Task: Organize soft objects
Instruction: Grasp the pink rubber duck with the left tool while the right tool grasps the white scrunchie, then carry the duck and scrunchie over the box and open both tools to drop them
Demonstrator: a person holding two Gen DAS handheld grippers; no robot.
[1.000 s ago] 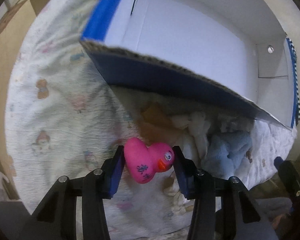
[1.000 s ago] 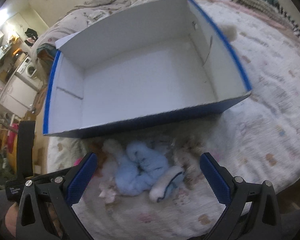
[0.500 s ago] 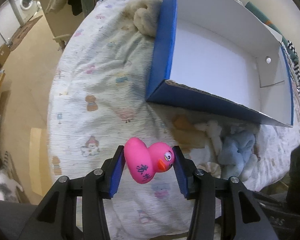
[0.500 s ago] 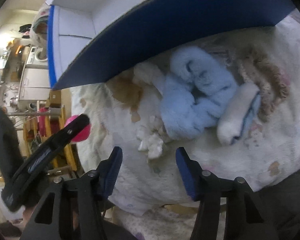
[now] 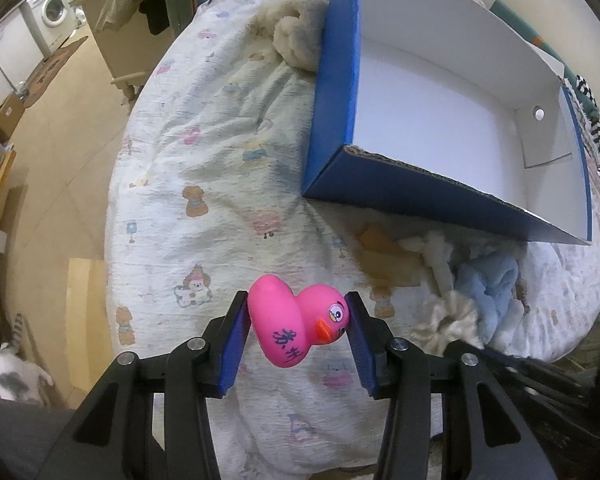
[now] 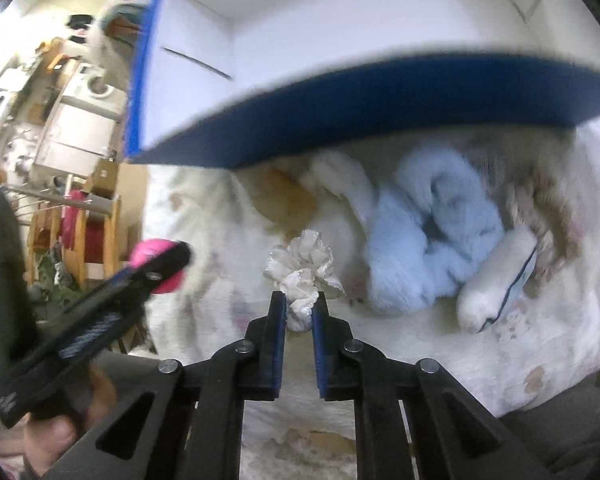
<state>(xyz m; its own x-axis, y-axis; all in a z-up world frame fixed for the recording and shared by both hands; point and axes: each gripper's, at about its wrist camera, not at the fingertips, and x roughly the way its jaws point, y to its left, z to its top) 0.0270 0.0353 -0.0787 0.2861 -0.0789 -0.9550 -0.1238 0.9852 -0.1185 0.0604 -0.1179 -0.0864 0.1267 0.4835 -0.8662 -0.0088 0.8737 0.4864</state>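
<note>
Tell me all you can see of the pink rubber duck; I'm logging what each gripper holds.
The pink rubber duck is a smooth, glossy toy with a rounded body, a smaller head, an orange beak and a painted eye. Dark blue handwritten marks sit on its side. It hangs tilted, beak pointing down and right, clamped tail and head between the blue pads of the left gripper. It is held above the printed bedsheet, short of the open blue cardboard box. In the right wrist view only a blurred pink sliver shows.
</note>
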